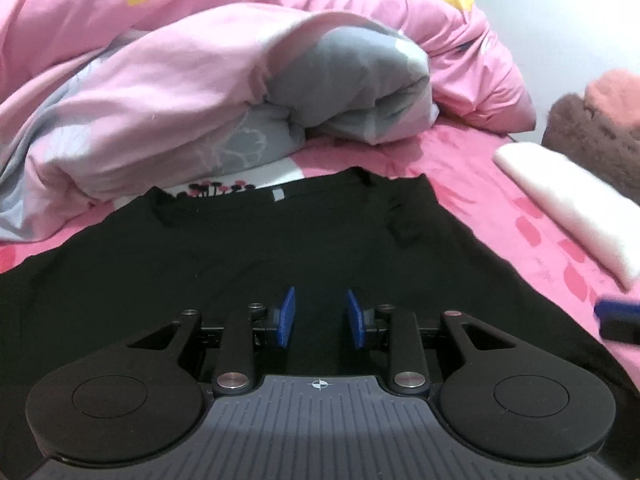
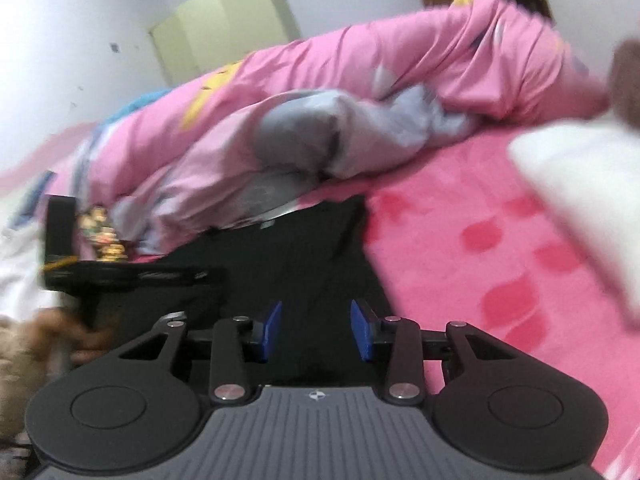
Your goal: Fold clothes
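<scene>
Left wrist view: black cotton T-shirt [image 1: 248, 240] spread flat on pink patterned bed sheet [image 1: 500, 216], collar far, directly beneath left gripper [image 1: 320, 314], right gripper [image 2: 316, 330] over its right edge, both apart, empty.

A bed [image 1: 472, 160] covered with a pink sheet printed in darker pink blotches fills both views. On it, low and central in the left wrist frame, lies a black garment [image 1: 240, 248] spread flat (a small white label shows at its far edge). A bunched pink-and-grey quilt [image 1: 224, 92] sits behind it, and a folded white cloth [image 1: 568, 204] lies at the right.
</scene>
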### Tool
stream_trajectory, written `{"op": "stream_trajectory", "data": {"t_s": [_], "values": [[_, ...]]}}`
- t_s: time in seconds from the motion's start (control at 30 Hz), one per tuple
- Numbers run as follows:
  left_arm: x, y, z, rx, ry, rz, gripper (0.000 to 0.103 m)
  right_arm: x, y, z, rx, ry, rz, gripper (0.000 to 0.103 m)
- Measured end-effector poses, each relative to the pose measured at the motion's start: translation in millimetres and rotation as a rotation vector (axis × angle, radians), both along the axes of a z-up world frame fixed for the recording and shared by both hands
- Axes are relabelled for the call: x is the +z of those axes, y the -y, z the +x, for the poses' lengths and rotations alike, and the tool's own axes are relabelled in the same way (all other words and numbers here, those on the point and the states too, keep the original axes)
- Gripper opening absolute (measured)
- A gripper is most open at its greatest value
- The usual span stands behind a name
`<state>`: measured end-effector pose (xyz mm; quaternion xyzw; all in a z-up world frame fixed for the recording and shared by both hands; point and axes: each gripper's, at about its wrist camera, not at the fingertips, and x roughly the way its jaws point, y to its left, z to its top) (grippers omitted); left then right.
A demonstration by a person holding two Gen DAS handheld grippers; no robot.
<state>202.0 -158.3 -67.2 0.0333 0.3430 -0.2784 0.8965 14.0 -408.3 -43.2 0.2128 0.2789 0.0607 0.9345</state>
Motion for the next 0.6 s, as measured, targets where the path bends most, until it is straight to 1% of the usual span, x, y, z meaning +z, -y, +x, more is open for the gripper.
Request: {"op": "stream_trajectory", "data": {"t_s": [0.03,0.13,0.2,0.23,0.33,0.4,0.5,0.57,0.6], "values": [[0,-2,-1,-0.002,0.002,-0.004,0.031,-2,0,-2,0.008,-0.023,0.048,0.040],[-2,-6,1,-0.015,0.002,-0.005,0.032,-19,5,-6,-0.007,-0.142,0.215,0.041],[-2,-6,6,-0.030,0.000,-0.006,0.033,-30,7,-5,-0.026,-0.200,0.304,0.041],[-2,-5,10,-0.044,-0.003,-0.008,0.035,-34,7,-3,-0.040,-0.217,0.332,0.040],[-1,7,22,-0.119,-0.014,-0.022,0.043,-35,6,9,-0.101,-0.222,0.348,0.041],[0,19,30,-0.176,-0.017,-0.026,0.044,-36,7,18,-0.144,-0.215,0.352,0.041],[-1,36,40,-0.264,-0.023,-0.029,0.044,-43,10,26,-0.196,-0.204,0.390,0.041],[-4,49,43,-0.326,-0.023,-0.012,0.044,-48,12,24,-0.221,-0.188,0.415,0.040],[-5,54,42,-0.341,-0.008,0.006,0.044,-49,12,22,-0.226,-0.182,0.421,0.040]]}}
